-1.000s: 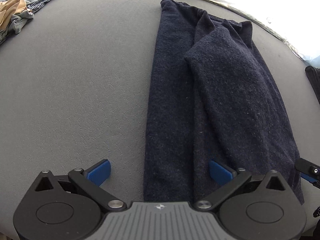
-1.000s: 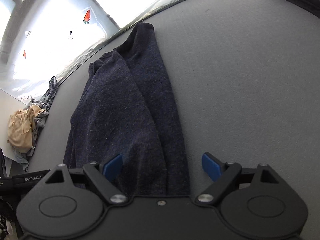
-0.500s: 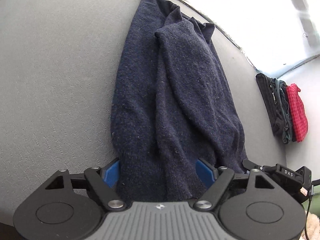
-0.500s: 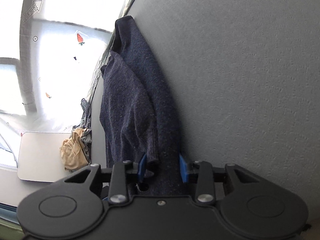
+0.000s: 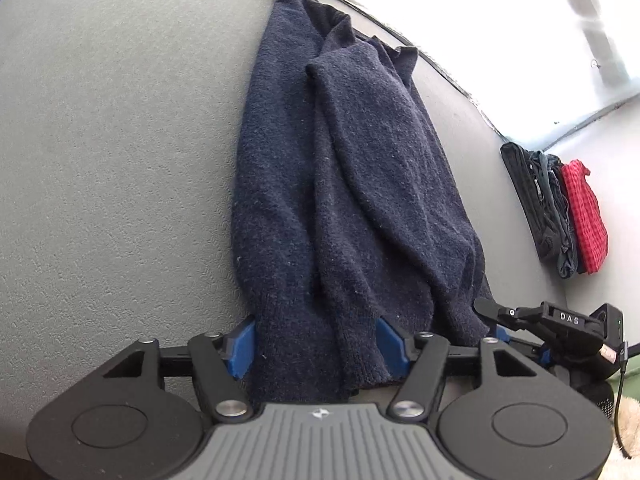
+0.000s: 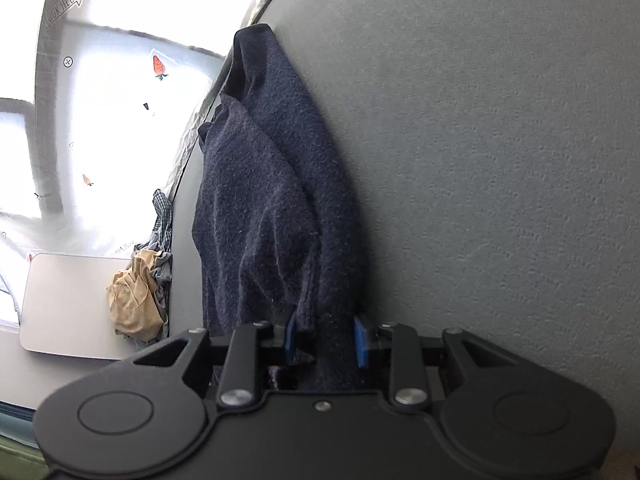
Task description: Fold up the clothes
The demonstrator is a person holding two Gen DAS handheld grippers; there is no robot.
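In the left wrist view a navy sweater (image 5: 344, 184) lies as a long narrow strip on the grey worktop (image 5: 112, 152), its far end reaching the far edge and its near end at the near edge, sleeves folded in over the body. The left gripper (image 5: 316, 346) straddles the left part of that near end; its jaws have just been closing and the blue pads now touch the knit on both sides, seemingly gathering a thick bunch of hem. At the right, the right gripper (image 5: 516, 330) sits on the hem's other corner, and a stack of folded clothes (image 5: 560, 208) rests near the worktop's right edge. In the right wrist view the right gripper (image 6: 326, 338) has also just been narrowing, its pads pinching a fold of sweater (image 6: 272, 208). A heap of unfolded clothes (image 6: 140, 292) waits at the far left corner. Both near corners appear held so the hem can be carried toward the far end.
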